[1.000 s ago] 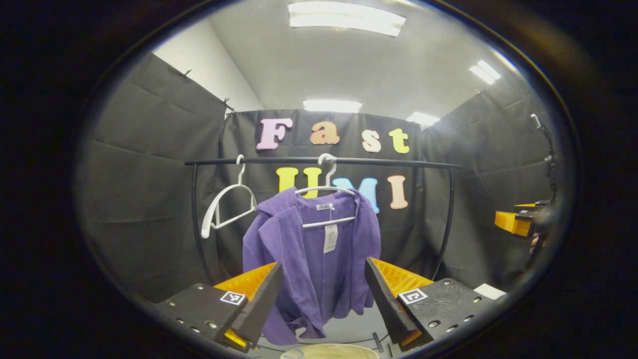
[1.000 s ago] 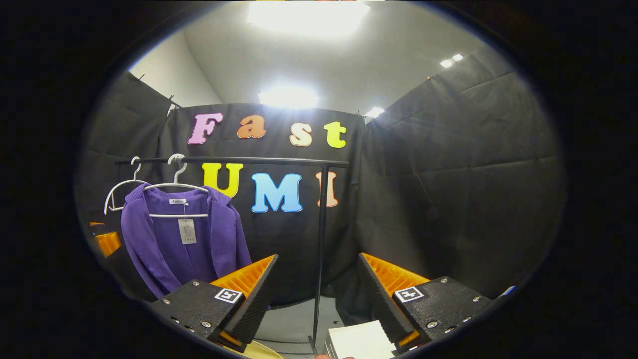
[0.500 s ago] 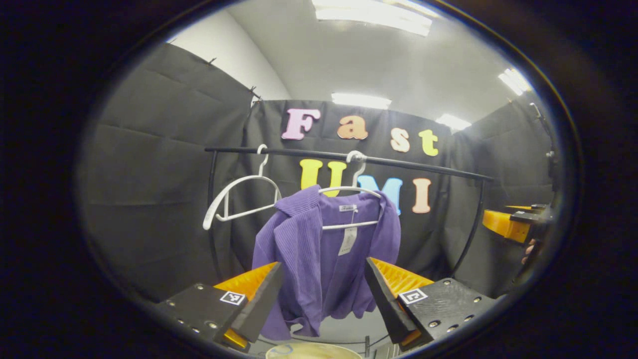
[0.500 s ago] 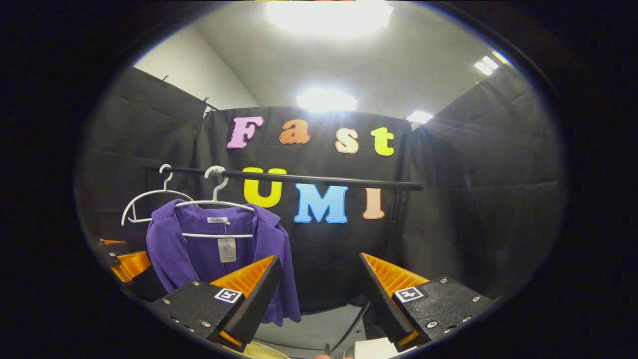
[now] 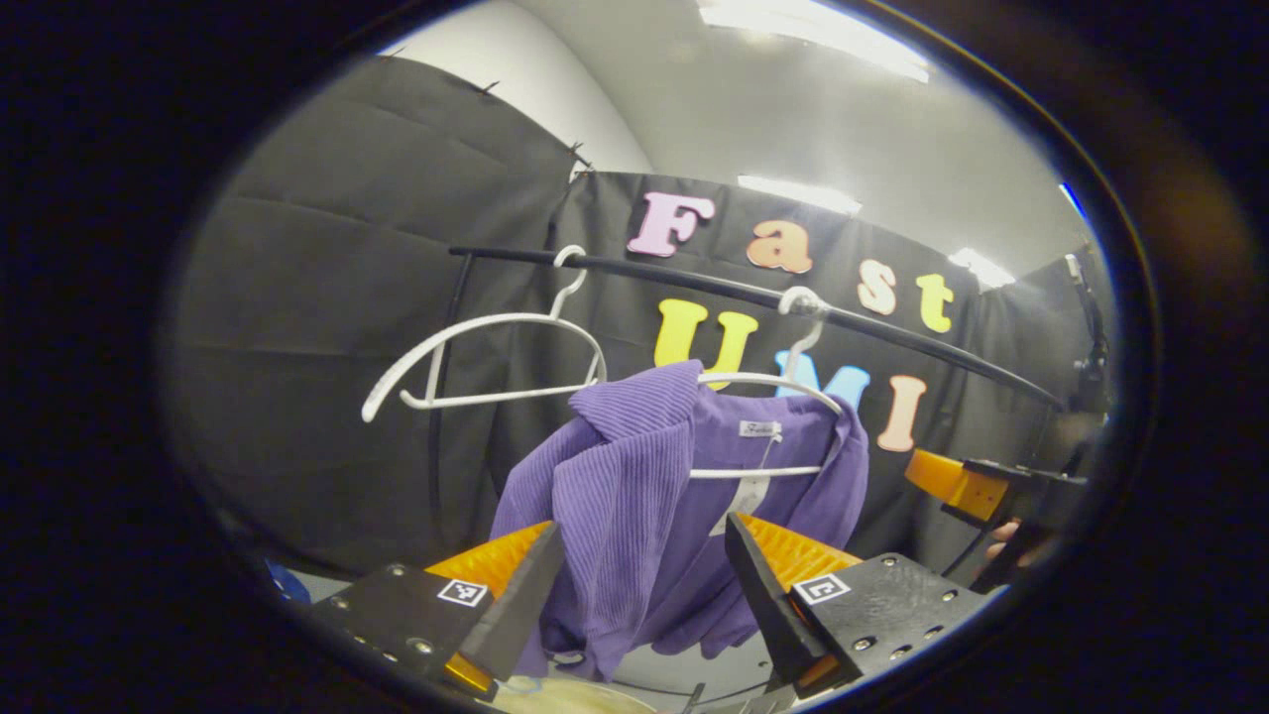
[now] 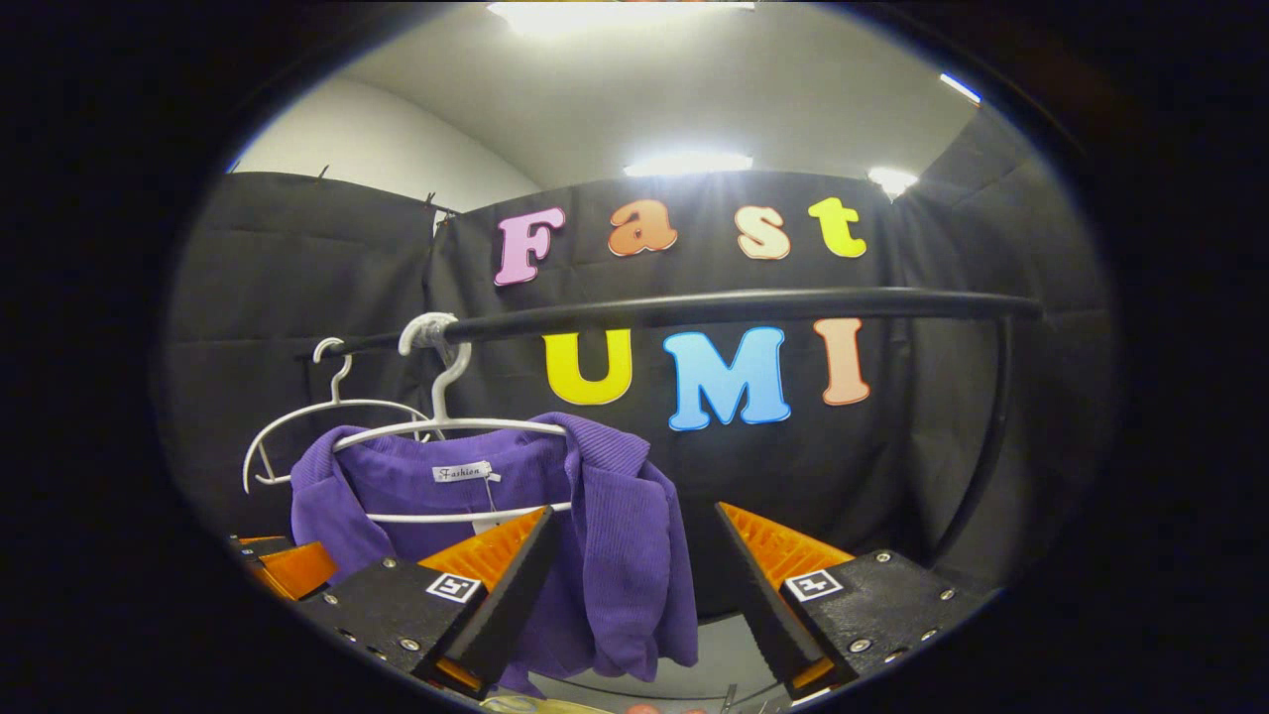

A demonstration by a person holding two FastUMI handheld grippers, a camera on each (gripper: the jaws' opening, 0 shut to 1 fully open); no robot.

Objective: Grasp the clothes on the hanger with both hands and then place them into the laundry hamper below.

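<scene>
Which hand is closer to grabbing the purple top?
Probably left. In the left gripper view, the open left hand-held gripper frames the purple top between its fingers. The open right hand-held gripper has only the top's edge in its gap, so it sits more off to the side.

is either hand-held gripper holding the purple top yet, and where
Nothing is held. The left hand-held gripper and the right hand-held gripper are both open in front of the purple top, which hangs on its white hanger.
</scene>
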